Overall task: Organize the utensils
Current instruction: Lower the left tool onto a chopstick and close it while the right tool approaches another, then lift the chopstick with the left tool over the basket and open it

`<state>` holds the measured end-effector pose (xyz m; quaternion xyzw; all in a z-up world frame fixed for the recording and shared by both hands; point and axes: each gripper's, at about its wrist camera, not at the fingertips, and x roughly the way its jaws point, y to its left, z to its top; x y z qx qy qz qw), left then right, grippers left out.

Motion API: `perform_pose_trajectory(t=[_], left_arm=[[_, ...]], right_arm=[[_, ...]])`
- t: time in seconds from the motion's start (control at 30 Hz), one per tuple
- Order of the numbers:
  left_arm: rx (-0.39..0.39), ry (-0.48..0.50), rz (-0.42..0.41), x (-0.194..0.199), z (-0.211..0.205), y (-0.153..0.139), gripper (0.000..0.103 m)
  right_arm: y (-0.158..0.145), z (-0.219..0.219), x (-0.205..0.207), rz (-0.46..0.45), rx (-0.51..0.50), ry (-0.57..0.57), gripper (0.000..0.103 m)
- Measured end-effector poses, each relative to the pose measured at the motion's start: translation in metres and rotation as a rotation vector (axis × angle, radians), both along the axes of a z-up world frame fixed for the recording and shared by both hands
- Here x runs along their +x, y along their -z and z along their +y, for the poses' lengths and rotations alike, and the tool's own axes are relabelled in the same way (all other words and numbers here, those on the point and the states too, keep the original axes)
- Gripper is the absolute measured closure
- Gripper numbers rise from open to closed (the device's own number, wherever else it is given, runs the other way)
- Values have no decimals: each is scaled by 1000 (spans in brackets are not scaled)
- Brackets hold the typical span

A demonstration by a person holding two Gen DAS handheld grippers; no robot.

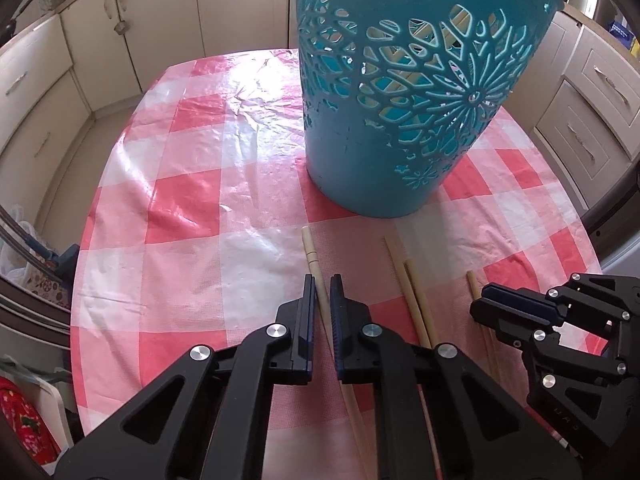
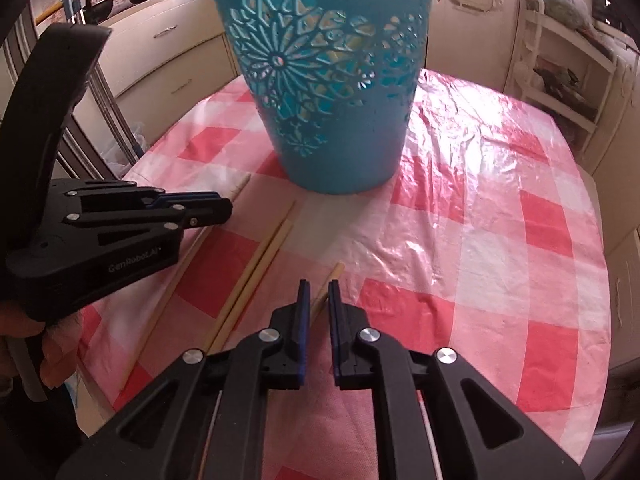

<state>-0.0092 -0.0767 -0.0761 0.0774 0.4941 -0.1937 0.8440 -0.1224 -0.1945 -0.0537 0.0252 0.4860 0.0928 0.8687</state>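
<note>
Four pale wooden chopsticks lie flat on the checked plastic tablecloth [image 1: 192, 184], all pointing toward the teal cut-out holder [image 1: 400, 92] that stands upright beyond them. The leftmost chopstick [image 1: 311, 254] runs straight up between the fingers of the left gripper [image 1: 322, 292], its far end poking out past the fingertips; the fingers stand narrow, just either side of the stick, and I cannot tell whether the pads already touch it. A pair of chopsticks [image 1: 408, 280] lies side by side, touching, just to the right of those fingers. The rightmost chopstick [image 2: 335, 274] lies between the fingers of the right gripper [image 2: 319, 292], which are likewise narrow with a small gap visible, not clearly pinching.

These sticks look light, stiff and slender, with a smooth finish that is likely to slip or roll on the glossy cloth. A thin round stick lying flat gives little to bite on, so the fingers probably need to come right down to the cloth and close across the shaft. Holding near the far third should keep the stick from drooping or pivoting when it is tipped upright toward the holder's mouth, which lies out of view above; slender sticks already show through its cut-outs
</note>
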Motion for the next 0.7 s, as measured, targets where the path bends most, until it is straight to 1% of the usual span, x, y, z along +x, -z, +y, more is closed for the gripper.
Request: perform_pose_trajectory(t=[0.17,0.23,0.33,0.43,0.5,0.57,0.7], left_arm=[[13,-8,-5,1,-2,1,95],[13,-11,-6,5,-1,1,95],[3,-20,1,7,0,1,95],[7,-19,-3,7,-1,1,94],[11,-16,-5,8,-2,1,93],[11,-14,-8,6,-3,0,90],[26,-4,-21,4,-6,0,90]], right_arm=[[0,11,-3,-4,-37,-59,94],[0,14,-4,-9,-54,-87,97],[-3,13,-4,-41,-144,-81,97],[0,6,-2,6,-104,-66,96],[0,8,-3,2,-109,-78,96],[0,9,-4,6,-94,-87,96],[0,10,-5,1,-94,-88,97]])
